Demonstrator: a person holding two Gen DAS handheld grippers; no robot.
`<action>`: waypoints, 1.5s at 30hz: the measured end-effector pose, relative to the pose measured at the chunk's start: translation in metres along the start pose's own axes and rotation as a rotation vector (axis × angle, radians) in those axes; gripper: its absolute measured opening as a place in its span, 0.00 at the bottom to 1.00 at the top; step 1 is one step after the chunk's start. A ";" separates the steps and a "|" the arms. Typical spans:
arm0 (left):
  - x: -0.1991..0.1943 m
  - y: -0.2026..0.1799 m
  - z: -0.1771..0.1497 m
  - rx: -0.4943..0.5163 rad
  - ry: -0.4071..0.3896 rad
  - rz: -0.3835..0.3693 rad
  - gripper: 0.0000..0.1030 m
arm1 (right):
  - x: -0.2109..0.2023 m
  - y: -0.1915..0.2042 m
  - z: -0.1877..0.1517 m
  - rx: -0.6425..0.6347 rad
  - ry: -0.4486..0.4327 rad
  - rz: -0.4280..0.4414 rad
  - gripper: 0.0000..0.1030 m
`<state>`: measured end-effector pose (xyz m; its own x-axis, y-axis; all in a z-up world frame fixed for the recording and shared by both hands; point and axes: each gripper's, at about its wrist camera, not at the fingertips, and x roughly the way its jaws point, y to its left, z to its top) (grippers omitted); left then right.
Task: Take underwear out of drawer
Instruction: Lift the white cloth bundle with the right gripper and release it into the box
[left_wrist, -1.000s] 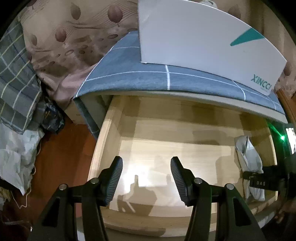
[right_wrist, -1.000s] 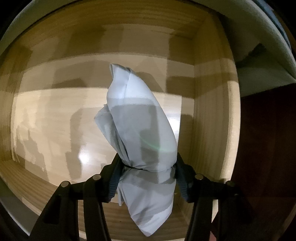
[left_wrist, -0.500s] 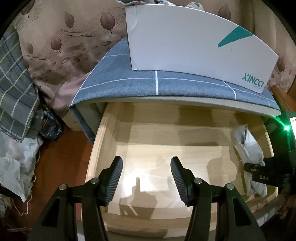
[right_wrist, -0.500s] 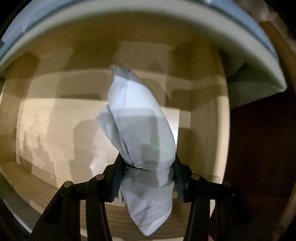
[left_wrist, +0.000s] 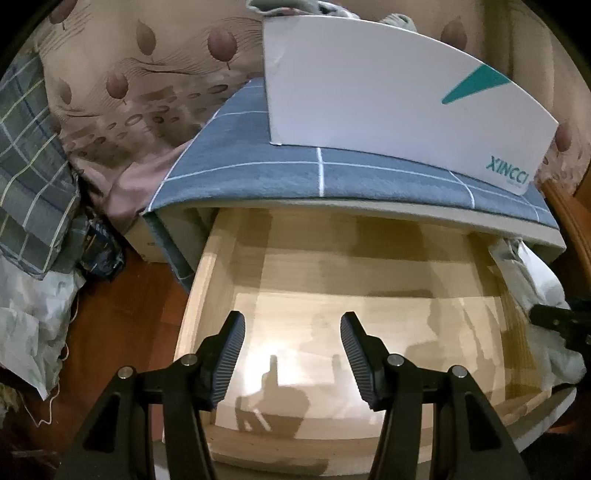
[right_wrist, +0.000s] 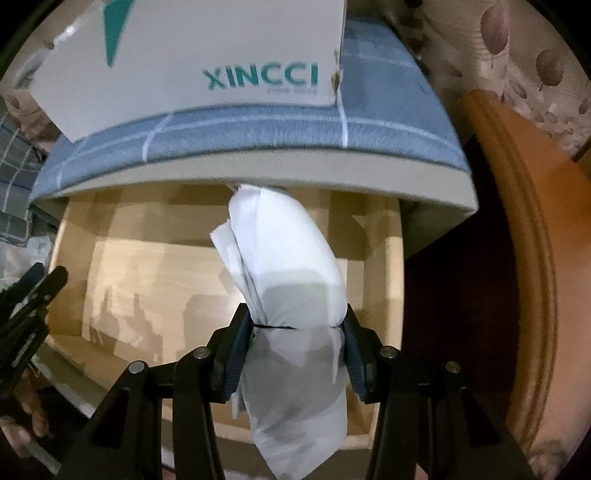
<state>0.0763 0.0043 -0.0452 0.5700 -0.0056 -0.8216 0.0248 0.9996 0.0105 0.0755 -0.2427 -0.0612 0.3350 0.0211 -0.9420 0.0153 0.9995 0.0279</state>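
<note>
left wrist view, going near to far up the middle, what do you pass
left gripper with jaws open → bare drawer floor → drawer's back wall → blue checked cloth → white XINCCI box → leaf-print fabric behind

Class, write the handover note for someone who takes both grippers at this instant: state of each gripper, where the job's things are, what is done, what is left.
Right gripper: shut on the white underwear, held above the open drawer.
Left gripper: open, holding nothing, over the drawer's bare floor.
Done: underwear gripped and raised.
Left: carry it clear of the drawer and set it down. The white box sits on the checked cloth above.
</note>
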 end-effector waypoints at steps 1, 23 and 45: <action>0.001 0.001 0.000 -0.006 0.004 -0.004 0.54 | -0.002 0.000 0.001 -0.005 -0.001 -0.001 0.42; -0.001 0.009 0.001 -0.029 0.000 -0.005 0.54 | -0.048 0.014 0.002 -0.021 -0.083 0.051 0.39; -0.002 0.015 0.000 -0.050 0.011 0.007 0.54 | -0.181 0.008 0.107 0.069 -0.426 0.121 0.39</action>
<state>0.0760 0.0192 -0.0435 0.5612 0.0016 -0.8277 -0.0204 0.9997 -0.0119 0.1161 -0.2406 0.1454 0.6964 0.1118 -0.7089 0.0099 0.9862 0.1653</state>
